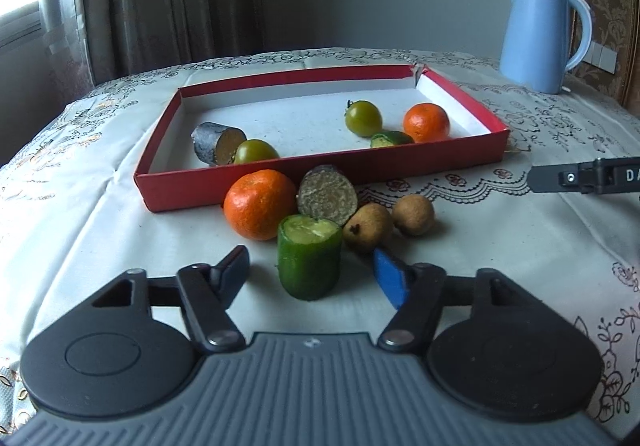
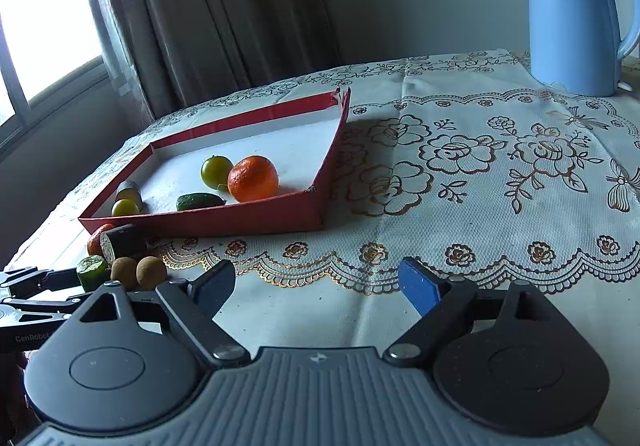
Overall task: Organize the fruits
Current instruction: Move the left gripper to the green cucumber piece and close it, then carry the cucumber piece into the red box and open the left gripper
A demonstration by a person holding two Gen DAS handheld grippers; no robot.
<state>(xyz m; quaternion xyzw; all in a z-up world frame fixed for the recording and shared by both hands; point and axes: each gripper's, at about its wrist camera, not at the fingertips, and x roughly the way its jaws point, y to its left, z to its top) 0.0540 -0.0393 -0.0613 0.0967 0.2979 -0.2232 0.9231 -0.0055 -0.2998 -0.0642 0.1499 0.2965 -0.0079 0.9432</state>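
Note:
A red tray [image 1: 248, 188] [image 2: 224, 222] holds an orange [image 1: 426, 122] [image 2: 253, 178], two green tomatoes [image 1: 363, 118] [image 1: 256, 152], a cucumber piece [image 1: 390, 139] and a dark cut stub [image 1: 216, 142]. On the cloth in front lie an orange [image 1: 259, 204], a dark cut stub [image 1: 327, 195], an upright cucumber piece [image 1: 310, 262] [image 2: 92, 272] and two brown longans [image 1: 368, 232] [image 1: 413, 215]. My left gripper [image 1: 312, 266] is open, its fingers on either side of the upright cucumber piece, apart from it. My right gripper [image 2: 316, 282] is open and empty over bare cloth right of the pile.
A blue kettle [image 1: 540, 34] [image 2: 576, 10] stands at the back right of the table. Curtains and a window are behind on the left. The patterned tablecloth [image 2: 480, 174] covers the table; its edge falls away at the left.

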